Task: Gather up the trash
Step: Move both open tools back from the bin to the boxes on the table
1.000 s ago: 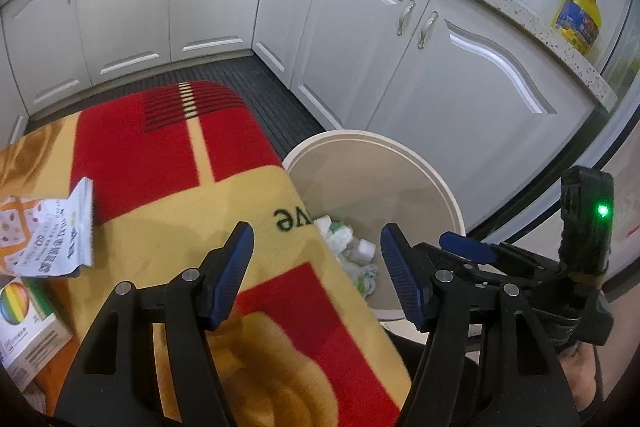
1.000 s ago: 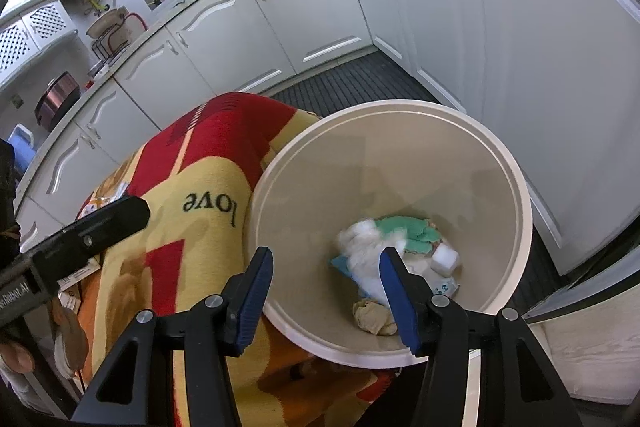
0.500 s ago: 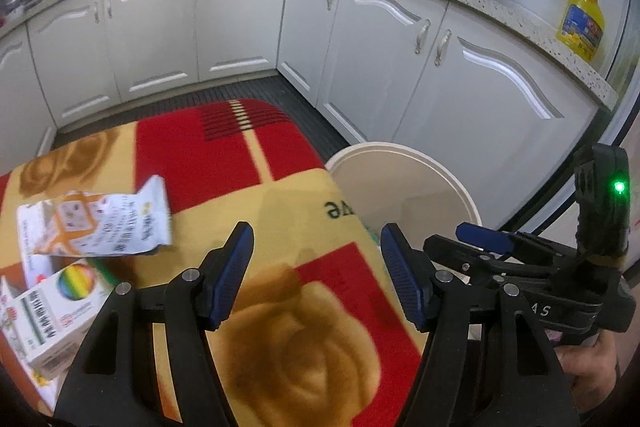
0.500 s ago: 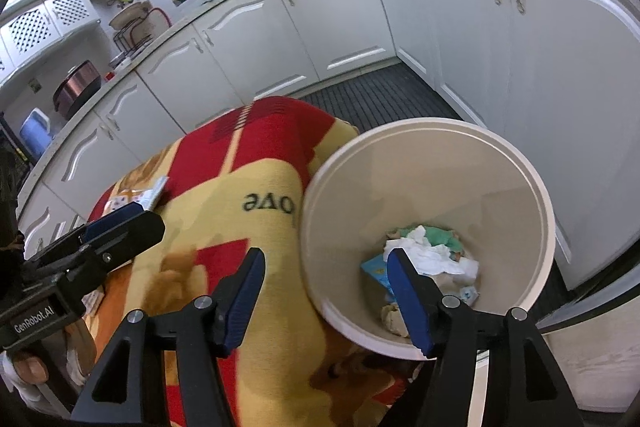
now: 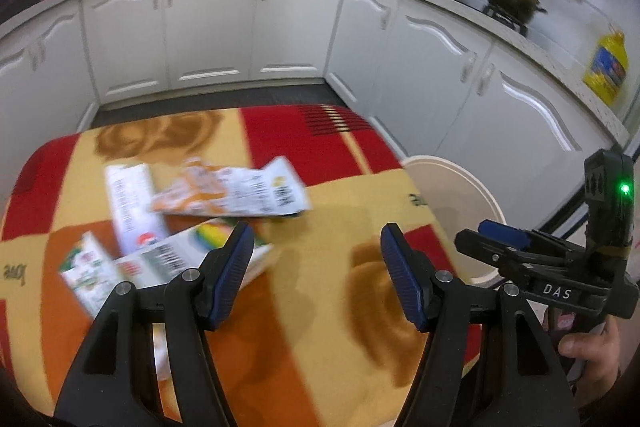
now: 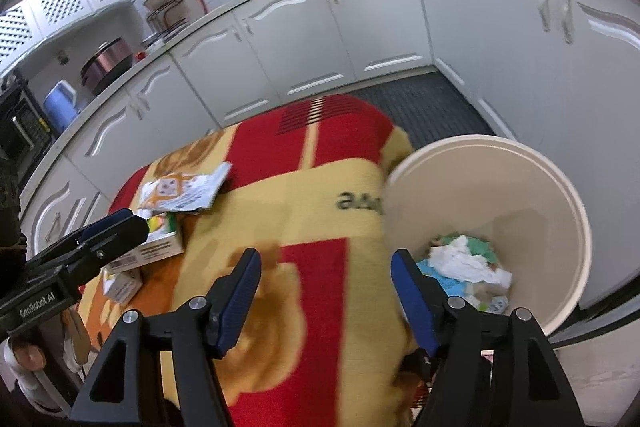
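While both tools hung over the table, the left gripper had its blue-padded jaws wide apart with nothing between them, above the red, yellow and orange blanket that covered the table. The right gripper was likewise spread and empty, above the blanket's edge beside the bin. In the left view the right tool's body carried the white letters "DAS" and a lit green lamp; in the right view the left tool's body read "GenRobot.AI".

Just beyond the left gripper's pads lay the trash on the blanket: a torn orange-and-white wrapper with a QR code and small print too blurred to read, lying partly over a white packet that bore a red-and-blue round logo, and a box with a rainbow panel and a barcode. A green-printed carton lay at the left edge.

The cream bin stood against the blanket's right side, holding crumpled white tissue with green and blue scraps. The blanket showed inverted lettering, apparently "love", near the bin.
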{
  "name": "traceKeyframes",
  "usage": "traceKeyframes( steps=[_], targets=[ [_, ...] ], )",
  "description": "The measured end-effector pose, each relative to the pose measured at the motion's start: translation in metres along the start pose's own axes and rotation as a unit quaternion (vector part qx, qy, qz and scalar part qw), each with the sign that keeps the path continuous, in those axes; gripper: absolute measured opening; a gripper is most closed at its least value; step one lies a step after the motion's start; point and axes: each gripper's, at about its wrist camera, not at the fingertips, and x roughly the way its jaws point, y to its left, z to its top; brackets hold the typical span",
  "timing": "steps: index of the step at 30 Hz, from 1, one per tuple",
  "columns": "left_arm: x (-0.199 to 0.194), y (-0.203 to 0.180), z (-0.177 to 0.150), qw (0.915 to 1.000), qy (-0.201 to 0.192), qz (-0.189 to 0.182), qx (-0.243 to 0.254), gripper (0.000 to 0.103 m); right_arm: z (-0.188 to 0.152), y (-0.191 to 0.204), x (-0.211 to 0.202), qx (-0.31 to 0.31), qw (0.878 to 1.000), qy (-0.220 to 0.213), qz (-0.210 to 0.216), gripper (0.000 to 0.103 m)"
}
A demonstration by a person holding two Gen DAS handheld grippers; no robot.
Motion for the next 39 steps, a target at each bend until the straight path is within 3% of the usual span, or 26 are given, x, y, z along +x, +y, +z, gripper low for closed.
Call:
traceKeyframes(
  steps=[8,12,16,28,34,39],
  targets=[
    [-0.034,0.074,-0.015,0.9975,-0.012,0.050,-0.049,0.065,0.001,0.045,0.022,-0.034,0.999,0.017,0.023,0.067],
    [-0.043,0.111,-0.028,0.9940,0.001,0.077,-0.078,0.065,-0.002,0.065,0.034,-0.051,0.998,0.028,0.031,0.067],
    [-0.044,0.134,-0.038,0.9909,0.012,0.079,-0.108,0.065,-0.003,0.077,0.041,-0.059,0.997,0.036,0.037,0.067],
    [-0.041,0.098,-0.072,0.9947,0.039,0.015,-0.094,0.065,-0.006,0.087,0.052,-0.065,0.996,0.048,0.043,0.067],
    [-0.016,0.088,-0.066,0.9925,0.031,0.047,-0.109,0.065,-0.006,0.086,0.053,-0.063,0.996,0.051,0.042,0.067],
    [-0.014,0.116,-0.061,0.9879,0.023,0.080,-0.131,0.065,-0.005,0.089,0.053,-0.065,0.996,0.052,0.043,0.068]
  ],
)
